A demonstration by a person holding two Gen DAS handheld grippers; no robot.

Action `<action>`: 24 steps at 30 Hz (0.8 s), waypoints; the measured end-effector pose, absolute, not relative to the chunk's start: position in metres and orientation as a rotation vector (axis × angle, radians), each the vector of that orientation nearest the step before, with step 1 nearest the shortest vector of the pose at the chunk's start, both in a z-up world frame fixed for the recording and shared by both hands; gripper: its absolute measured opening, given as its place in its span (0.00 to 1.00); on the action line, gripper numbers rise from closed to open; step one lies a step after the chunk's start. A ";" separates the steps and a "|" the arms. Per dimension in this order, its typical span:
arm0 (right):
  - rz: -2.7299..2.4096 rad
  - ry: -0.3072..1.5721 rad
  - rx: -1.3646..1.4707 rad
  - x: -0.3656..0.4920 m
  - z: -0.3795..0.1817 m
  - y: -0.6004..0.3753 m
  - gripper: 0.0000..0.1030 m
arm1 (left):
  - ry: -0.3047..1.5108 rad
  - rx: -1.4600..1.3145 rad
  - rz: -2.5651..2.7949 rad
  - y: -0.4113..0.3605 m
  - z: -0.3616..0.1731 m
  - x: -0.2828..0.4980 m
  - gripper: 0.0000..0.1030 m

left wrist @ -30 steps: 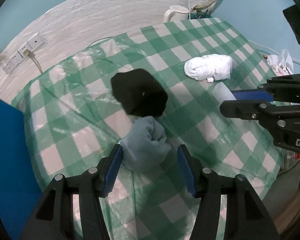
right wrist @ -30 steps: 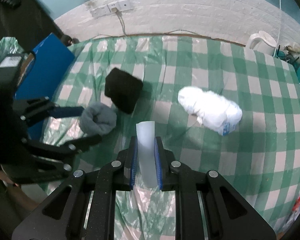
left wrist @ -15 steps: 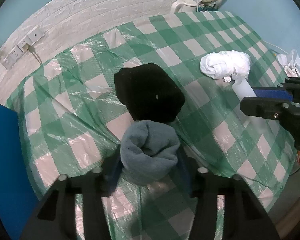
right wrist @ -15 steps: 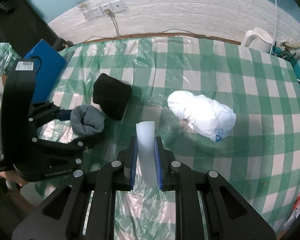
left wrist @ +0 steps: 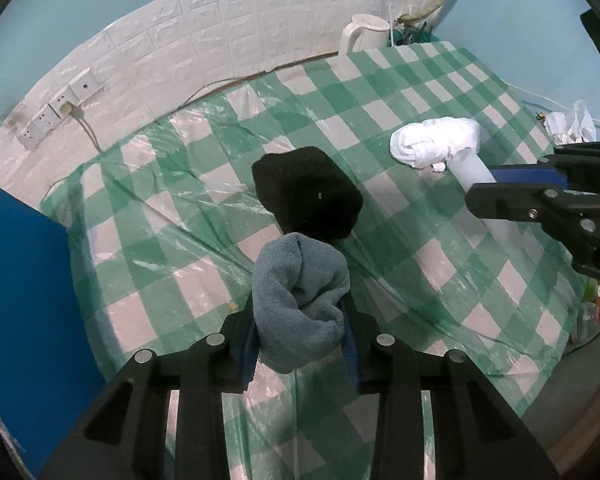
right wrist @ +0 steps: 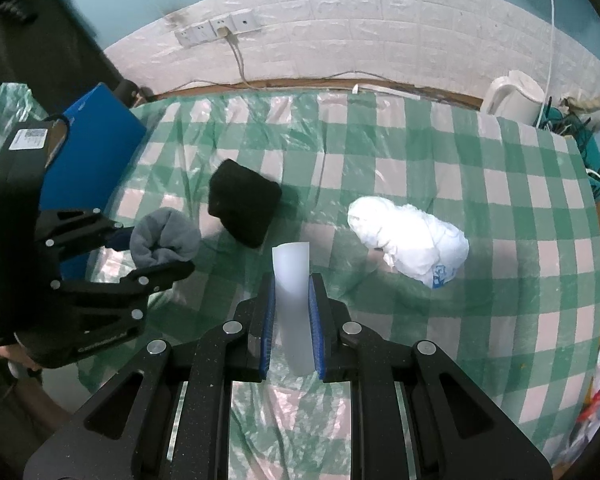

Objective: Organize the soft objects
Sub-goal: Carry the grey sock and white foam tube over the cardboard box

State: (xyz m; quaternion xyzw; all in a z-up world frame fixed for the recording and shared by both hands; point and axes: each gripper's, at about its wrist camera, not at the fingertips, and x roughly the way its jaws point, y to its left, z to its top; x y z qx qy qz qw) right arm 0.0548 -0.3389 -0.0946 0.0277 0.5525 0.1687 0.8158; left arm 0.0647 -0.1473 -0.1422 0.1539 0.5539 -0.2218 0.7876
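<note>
Left gripper pinching the grey-blue rolled sock, lifted above the green checked cloth, just in front of the black bundle. Right gripper clamped on a translucent white tube. White bundle lying apart on the cloth.

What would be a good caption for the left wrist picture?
Left gripper clamps a grey-blue sock above the checked cloth, black bundle just beyond.
</note>
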 end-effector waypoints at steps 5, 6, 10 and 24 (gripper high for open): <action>0.368 1.159 0.052 0.053 -0.084 -0.332 0.15 | 1.165 0.330 -0.478 -0.140 -0.129 0.059 0.34; 0.370 1.155 0.051 0.052 -0.082 -0.331 0.16 | 1.160 0.325 -0.478 -0.137 -0.125 0.058 0.34; 0.378 1.139 0.048 0.050 -0.073 -0.325 0.16 | 1.151 0.311 -0.473 -0.130 -0.115 0.054 0.34; 0.427 1.102 0.025 0.042 -0.045 -0.286 0.16 | 1.118 0.239 -0.428 -0.095 -0.079 0.037 0.34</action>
